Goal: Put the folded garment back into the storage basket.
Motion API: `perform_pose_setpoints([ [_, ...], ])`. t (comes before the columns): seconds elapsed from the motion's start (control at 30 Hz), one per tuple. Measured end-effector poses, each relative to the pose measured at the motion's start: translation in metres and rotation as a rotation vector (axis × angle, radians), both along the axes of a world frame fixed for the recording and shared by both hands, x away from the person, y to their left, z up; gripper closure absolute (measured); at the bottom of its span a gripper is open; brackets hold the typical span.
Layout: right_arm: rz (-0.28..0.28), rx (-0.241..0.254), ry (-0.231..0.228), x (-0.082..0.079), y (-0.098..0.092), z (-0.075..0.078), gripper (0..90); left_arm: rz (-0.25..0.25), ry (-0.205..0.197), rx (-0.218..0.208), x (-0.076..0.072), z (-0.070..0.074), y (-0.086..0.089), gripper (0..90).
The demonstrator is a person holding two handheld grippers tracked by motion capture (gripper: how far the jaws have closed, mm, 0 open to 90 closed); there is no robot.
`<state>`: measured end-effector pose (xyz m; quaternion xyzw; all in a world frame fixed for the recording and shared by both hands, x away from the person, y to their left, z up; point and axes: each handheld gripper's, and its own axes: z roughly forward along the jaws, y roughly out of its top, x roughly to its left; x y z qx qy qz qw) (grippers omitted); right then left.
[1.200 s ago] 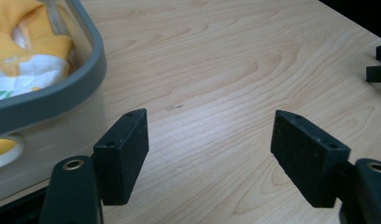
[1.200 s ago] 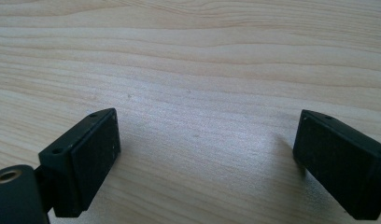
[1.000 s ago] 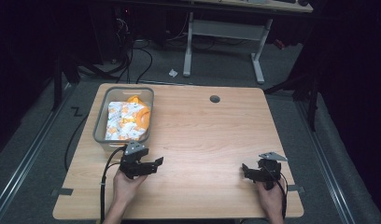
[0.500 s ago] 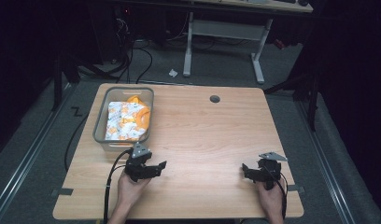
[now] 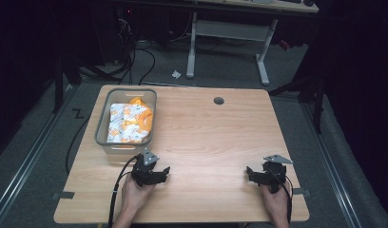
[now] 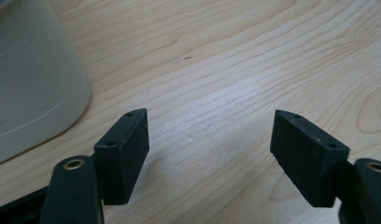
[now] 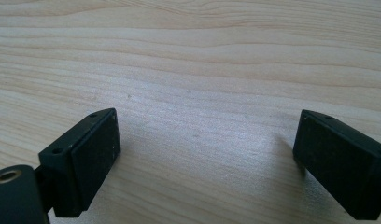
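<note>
A grey plastic bin (image 5: 102,127) holding white and orange packets (image 5: 130,122) stands on the left part of the wooden table (image 5: 211,133). My left gripper (image 5: 164,172) rests low over the table just in front of the bin's near right corner, jaws open with bare wood between them; the bin's pale wall (image 6: 30,88) fills the left of the left gripper view. My right gripper (image 5: 250,174) sits near the table's front right, also open over bare wood (image 7: 202,140), nothing between its pads.
A round cable hole (image 5: 218,100) lies at the table's far middle. Beyond the far edge stand a white desk frame (image 5: 227,42) and loose cables on the dark floor. The table's front edge runs just behind both hands.
My left gripper has shifted a little right and come down closer to the tabletop. The right gripper has stayed where it was.
</note>
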<state>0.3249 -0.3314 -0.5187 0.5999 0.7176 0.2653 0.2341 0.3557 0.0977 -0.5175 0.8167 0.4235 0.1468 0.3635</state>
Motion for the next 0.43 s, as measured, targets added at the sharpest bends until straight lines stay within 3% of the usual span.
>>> perform_pose_setpoints([
  [0.1,0.000,0.000,0.000,0.0000,0.0000,0.0000,7.4,0.010,0.001,0.021,0.0001,-0.0066,-0.0006,28.8],
  [0.13,0.000,0.000,0.000,0.0000,0.0000,0.0000,7.4,0.011,-0.018,0.018,-0.0010,-0.0082,-0.0005,28.4],
  [0.43,0.000,0.000,0.000,0.0000,0.0000,0.0000,7.4,0.032,-0.016,0.019,0.0003,-0.0083,-0.0004,28.3],
])
